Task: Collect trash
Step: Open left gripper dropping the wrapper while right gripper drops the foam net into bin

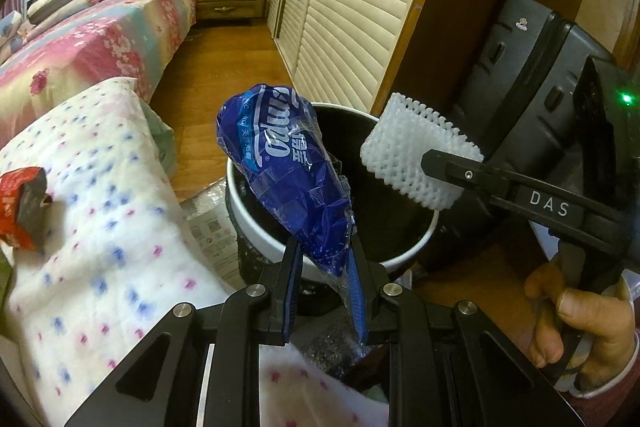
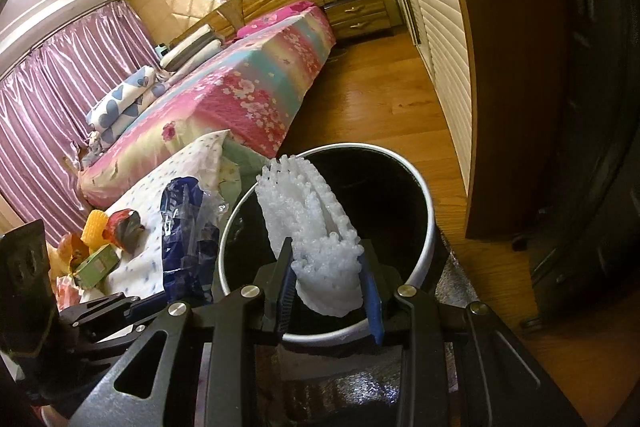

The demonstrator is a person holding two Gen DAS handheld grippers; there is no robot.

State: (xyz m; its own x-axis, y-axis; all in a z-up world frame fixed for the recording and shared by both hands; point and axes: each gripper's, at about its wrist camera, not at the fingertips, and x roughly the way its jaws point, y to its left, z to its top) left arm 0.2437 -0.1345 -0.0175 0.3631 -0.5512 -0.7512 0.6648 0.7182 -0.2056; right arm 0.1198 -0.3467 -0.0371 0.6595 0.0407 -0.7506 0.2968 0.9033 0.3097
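Note:
My left gripper (image 1: 322, 259) is shut on a crumpled blue plastic wrapper (image 1: 288, 171), which stands up over the near rim of a round bin with a white rim (image 1: 256, 227) and a black inside. My right gripper (image 2: 326, 263) is shut on a white foam fruit net (image 2: 308, 215), held over the same bin (image 2: 424, 247). From the left wrist view the foam net (image 1: 416, 155) hangs over the bin's right side, with a hand (image 1: 580, 327) on the right gripper's handle. The blue wrapper (image 2: 184, 239) shows left of the bin in the right wrist view.
A white spotted blanket (image 1: 100, 227) lies left of the bin with a red wrapper (image 1: 20, 211) on it. More scraps, a yellow foam net (image 2: 94, 225) and a green box (image 2: 96, 263), lie further along. A dark suitcase (image 1: 532, 75) stands right; a bed (image 2: 240, 95) and slatted wardrobe doors (image 1: 352, 7) lie beyond.

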